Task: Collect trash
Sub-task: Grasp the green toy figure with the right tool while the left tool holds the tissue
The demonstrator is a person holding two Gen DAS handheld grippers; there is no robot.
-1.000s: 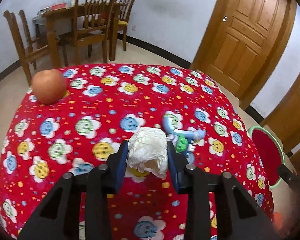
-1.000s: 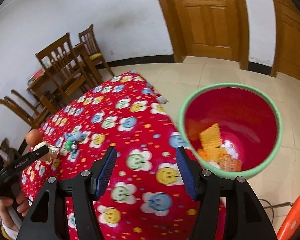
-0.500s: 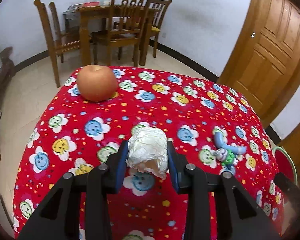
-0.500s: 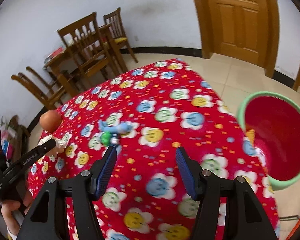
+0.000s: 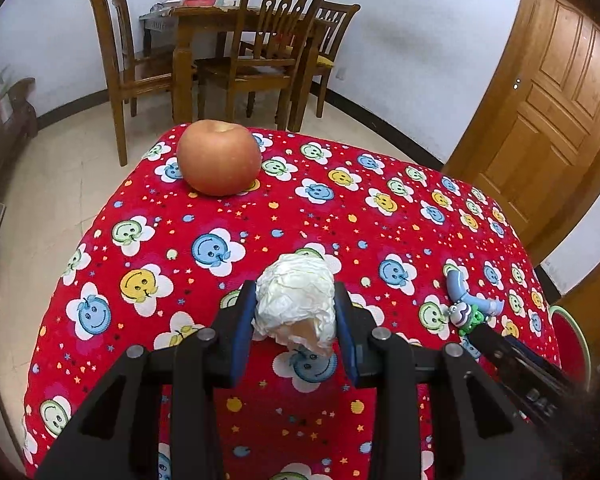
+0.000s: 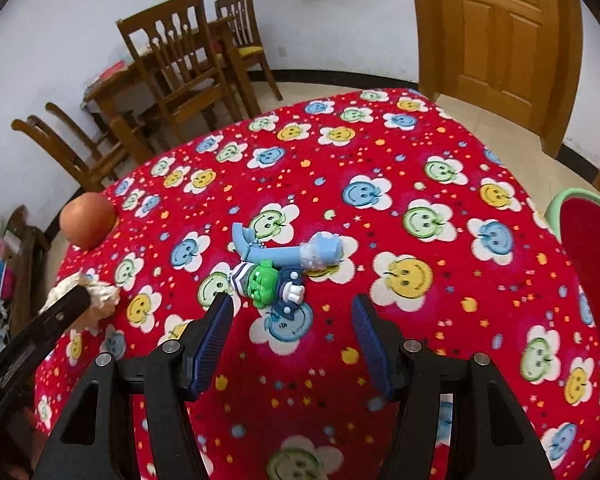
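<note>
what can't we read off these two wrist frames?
- Green-rimmed red bin: cut by the right wrist view's edge; contents unseen.
- Crumpled white paper ball in left gripper: underside hidden by pads.
- Items on the far wooden dining table: too small.

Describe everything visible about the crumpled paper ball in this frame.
The crumpled paper ball is white, wrinkled tissue-like paper wadded into a rough lump, with a tan patch at its lower edge. It sits clamped between the blue pads of the left gripper, held over the red smiley-flower tablecloth; whether it touches the cloth cannot be told. In the right wrist view it shows at the far left, partly hidden by a finger.
</note>
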